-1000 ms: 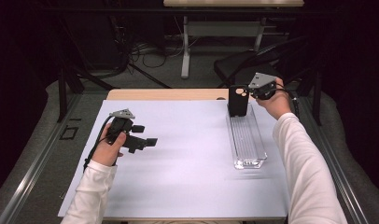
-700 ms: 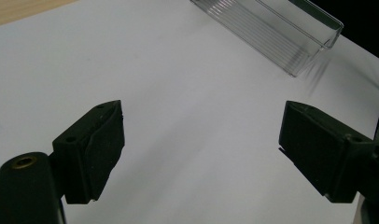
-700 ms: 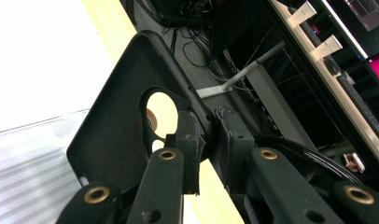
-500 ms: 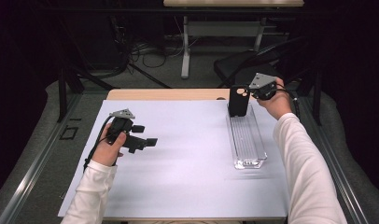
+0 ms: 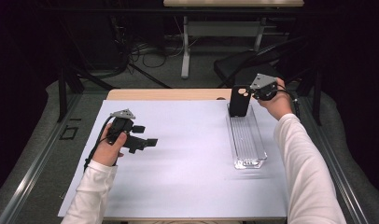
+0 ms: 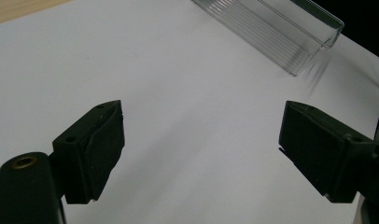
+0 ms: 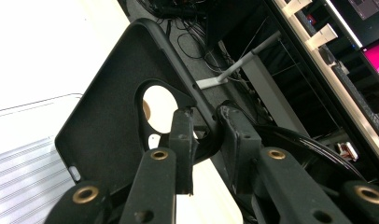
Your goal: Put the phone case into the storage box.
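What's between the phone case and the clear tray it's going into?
Nothing visible. The phone case stands upright at the far end of the clear tray, its rim between the jaws of the right gripper, which have just been opening. The left gripper hovers open, well off to the side.

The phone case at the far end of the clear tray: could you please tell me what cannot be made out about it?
- High view: the phone case's bottom edge is hidden by the clear tray, so whether it rests inside is unclear.
- Right gripper view: the right gripper covers the case rim at the grip.
- Right gripper view: the case's lower end is cut off.
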A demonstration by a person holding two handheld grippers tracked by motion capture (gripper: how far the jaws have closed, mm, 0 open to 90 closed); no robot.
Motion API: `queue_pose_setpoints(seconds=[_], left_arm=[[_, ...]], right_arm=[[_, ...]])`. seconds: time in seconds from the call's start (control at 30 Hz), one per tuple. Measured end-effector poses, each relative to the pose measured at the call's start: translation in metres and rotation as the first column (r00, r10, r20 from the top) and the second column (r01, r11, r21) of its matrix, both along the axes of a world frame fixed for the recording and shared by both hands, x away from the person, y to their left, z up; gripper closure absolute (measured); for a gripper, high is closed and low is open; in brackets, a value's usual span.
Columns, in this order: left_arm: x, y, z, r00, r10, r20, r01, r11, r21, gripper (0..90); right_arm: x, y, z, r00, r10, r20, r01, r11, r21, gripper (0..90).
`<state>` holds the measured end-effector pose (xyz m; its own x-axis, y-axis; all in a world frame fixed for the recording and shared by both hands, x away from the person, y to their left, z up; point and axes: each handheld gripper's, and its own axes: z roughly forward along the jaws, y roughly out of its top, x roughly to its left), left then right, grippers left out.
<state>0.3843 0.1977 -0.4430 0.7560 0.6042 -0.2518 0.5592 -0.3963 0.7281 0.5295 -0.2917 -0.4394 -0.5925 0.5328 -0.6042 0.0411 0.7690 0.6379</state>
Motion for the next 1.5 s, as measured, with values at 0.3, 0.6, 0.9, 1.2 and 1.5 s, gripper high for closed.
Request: queue_pose_setpoints(seconds=[0.3,0.6,0.9,1.2,1.5], left_arm=[[0.0,0.0,0.0,1.0,-0.001,0.0,0.001,1.0,0.001,14.6],[0.0,0.001,0.001,1.0,0.001,0.001,-0.001,1.0,-0.003,14.6],[0.0,0.002,0.001,1.0,0.005,0.004,-0.005,0.9999,-0.011,14.6],[0.0,0.004,0.004,0.9999,0.01,0.011,-0.01,0.9998,-0.017,14.6],[0.001,0.004,0.005,0.9999,0.007,0.011,-0.006,0.9997,-0.023,14.6]], right_arm=[[0.0,0.001,-0.001,0.9997,-0.02,-0.011,0.02,1.0,0.0,69.8],[0.0,0.002,0.0,0.9992,-0.04,-0.006,0.04,0.999,0.003,58.7],[-0.006,0.004,0.005,0.9982,-0.059,-0.007,0.059,0.998,0.002,48.1],[-0.021,0.011,0.019,0.992,-0.125,-0.02,0.126,0.99,0.061,36.0],[-0.031,0.019,0.03,0.9737,-0.206,-0.098,0.216,0.97,0.11,14.0]])
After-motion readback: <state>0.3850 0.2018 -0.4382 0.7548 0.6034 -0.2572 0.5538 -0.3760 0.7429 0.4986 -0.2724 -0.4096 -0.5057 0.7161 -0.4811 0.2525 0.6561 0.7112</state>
